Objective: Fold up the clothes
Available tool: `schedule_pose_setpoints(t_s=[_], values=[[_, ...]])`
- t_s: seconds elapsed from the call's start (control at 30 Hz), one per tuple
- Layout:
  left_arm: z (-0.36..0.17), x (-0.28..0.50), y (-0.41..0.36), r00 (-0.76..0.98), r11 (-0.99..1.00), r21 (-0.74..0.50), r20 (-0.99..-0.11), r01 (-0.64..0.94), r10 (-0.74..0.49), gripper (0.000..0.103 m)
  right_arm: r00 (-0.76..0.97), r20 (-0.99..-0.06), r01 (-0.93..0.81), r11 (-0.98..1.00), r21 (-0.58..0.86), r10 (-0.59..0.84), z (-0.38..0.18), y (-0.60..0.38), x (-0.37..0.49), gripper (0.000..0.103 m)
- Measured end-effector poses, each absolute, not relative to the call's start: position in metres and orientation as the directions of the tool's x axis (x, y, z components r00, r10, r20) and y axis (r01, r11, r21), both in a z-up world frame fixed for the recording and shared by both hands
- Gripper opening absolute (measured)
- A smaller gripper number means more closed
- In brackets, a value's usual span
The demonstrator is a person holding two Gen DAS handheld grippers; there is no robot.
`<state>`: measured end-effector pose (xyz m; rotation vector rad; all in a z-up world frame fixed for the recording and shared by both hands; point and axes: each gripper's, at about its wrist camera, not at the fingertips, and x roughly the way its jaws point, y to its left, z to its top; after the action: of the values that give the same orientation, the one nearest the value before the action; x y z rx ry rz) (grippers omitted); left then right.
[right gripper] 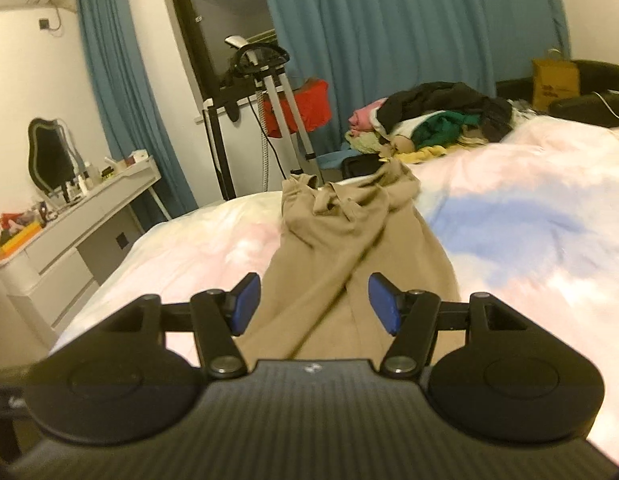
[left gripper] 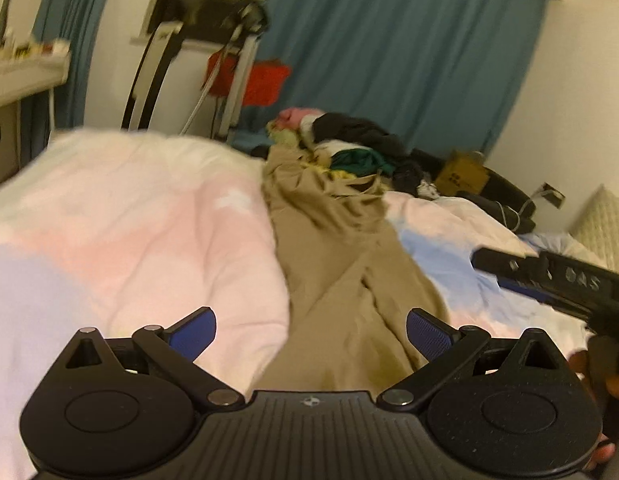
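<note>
left gripper (left gripper: 311, 338): fingers spread, holding nothing, above khaki trousers (left gripper: 349, 280) | right gripper (right gripper: 315, 304): fingers spread, empty, over the trouser legs | trousers lie lengthwise on pastel duvet (right gripper: 529, 220) | clothes pile (right gripper: 429, 120) at far edge

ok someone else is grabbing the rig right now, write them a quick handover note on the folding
Left gripper: open, holding nothing, low over the near end of the khaki trousers.
Right gripper: open, empty, over the same trousers, just to the left gripper's right.
Trousers lie lengthwise on the pastel duvet, legs toward you and overlapping, waistband rumpled at the far end.
Unfolded clothes pile waits beyond them on the bed.
Done: trousers laid out; no fold visible yet.
Left: smooth and fold the trousers, then work through the pile.
</note>
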<state>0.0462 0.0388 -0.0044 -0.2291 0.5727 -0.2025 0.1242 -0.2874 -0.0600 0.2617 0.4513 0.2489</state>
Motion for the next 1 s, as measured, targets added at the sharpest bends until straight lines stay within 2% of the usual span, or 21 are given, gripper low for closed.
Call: schedule_pose_setpoints(t_s=[0.1, 0.2, 0.3, 0.47, 0.63, 0.83, 1.0], values=[[-0.004, 0.036, 0.028, 0.822, 0.960, -0.252, -0.516, 0.121, -0.239, 0.103, 0.887, -0.376, -0.155, 0.941, 0.301, 0.266, -0.060, -0.303, 0.090, 0.062], [-0.013, 0.036, 0.020, 0.797, 0.964, -0.247, -0.561, 0.097, -0.224, 0.102, 0.900, -0.356, -0.151, 0.947, 0.283, 0.250, -0.070, -0.317, 0.062, 0.062], [-0.022, 0.038, 0.016, 0.757, 0.962, -0.257, -0.611, 0.088, -0.233, 0.102, 0.898, -0.375, -0.119, 0.946, 0.300, 0.232, -0.083, -0.331, 0.049, 0.062], [-0.039, 0.043, 0.020, 0.687, 0.957, -0.289, -0.690, 0.029, -0.229, 0.102, 0.906, -0.365, -0.094, 0.941, 0.324, 0.216, -0.083, -0.343, 0.047, 0.064], [-0.053, 0.047, 0.032, 0.592, 0.953, -0.302, -0.770, -0.007, -0.239, 0.101, 0.882, -0.395, -0.124, 0.935, 0.334, 0.258, -0.093, -0.340, 0.054, 0.064], [-0.063, 0.056, 0.046, 0.493, 0.947, -0.321, -0.824, -0.002, -0.279, 0.101, 0.868, -0.415, -0.123, 0.928, 0.352, 0.273, -0.099, -0.340, 0.060, 0.064], [-0.077, 0.069, 0.072, 0.420, 0.922, -0.381, -0.850, -0.071, -0.319, 0.098, 0.867, -0.419, -0.100, 0.919, 0.382, 0.269, -0.101, -0.347, 0.061, 0.064]])
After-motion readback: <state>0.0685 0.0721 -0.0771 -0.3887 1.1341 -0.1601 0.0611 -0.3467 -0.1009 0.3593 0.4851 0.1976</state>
